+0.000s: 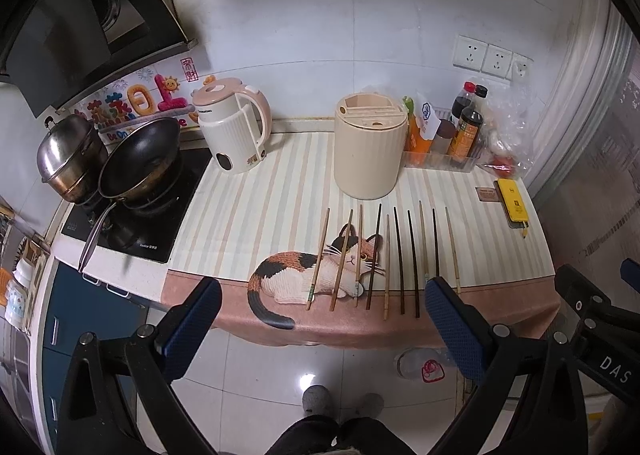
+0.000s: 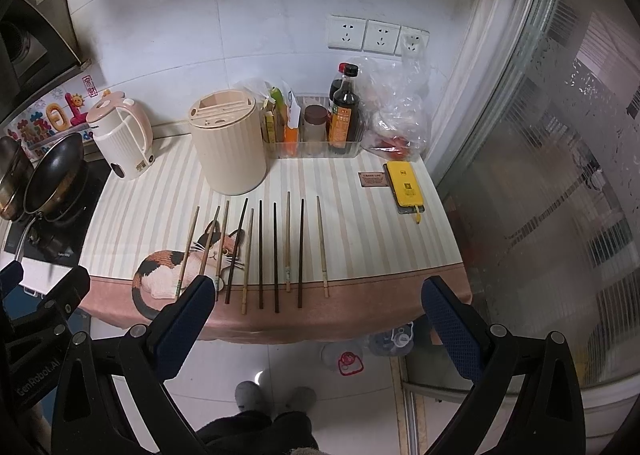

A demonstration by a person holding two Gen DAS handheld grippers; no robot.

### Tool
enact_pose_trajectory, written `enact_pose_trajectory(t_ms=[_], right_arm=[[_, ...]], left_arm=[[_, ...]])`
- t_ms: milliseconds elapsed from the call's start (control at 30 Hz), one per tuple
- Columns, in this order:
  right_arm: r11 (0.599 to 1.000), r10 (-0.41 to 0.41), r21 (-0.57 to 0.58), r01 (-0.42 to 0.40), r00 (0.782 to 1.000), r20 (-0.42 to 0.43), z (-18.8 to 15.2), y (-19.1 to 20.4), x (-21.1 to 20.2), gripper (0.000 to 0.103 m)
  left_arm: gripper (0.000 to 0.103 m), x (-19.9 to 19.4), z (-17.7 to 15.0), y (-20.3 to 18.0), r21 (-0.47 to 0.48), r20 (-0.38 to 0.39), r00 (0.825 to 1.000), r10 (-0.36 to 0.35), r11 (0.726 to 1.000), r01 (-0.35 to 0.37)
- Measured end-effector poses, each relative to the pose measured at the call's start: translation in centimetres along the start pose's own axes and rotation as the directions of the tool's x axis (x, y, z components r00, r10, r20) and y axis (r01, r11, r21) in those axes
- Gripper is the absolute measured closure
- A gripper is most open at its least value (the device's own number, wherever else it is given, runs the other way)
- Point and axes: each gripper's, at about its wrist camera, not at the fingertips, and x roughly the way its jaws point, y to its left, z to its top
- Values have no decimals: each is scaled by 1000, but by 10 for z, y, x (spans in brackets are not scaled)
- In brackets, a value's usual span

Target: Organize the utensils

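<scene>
Several chopsticks, light bamboo and dark wood, lie side by side in a row (image 1: 384, 259) on the striped cat mat (image 1: 256, 215); the row also shows in the right wrist view (image 2: 260, 251). Behind it stands a cream cylindrical utensil holder (image 1: 370, 147) with slots in its lid, also seen in the right wrist view (image 2: 228, 143). My left gripper (image 1: 324, 303) is open and empty, held off the counter's front edge. My right gripper (image 2: 320, 303) is open and empty, also in front of the counter, below the row's near ends.
A kettle (image 1: 234, 127) stands left of the holder. A wok (image 1: 140, 159) and a steel pot (image 1: 70, 155) sit on the stove at the left. A tray of sauce bottles (image 2: 320, 123), a plastic bag (image 2: 396, 115) and a yellow device (image 2: 404, 187) occupy the right side.
</scene>
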Motion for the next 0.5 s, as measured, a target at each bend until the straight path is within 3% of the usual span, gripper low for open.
enact_pose_trajectory(t_ms=[500], right_arm=[[1000, -3, -1, 3, 1000, 3, 0, 2, -1, 0]], left_arm=[[0, -2, 1, 1, -3, 4, 1000, -2, 1000, 2]])
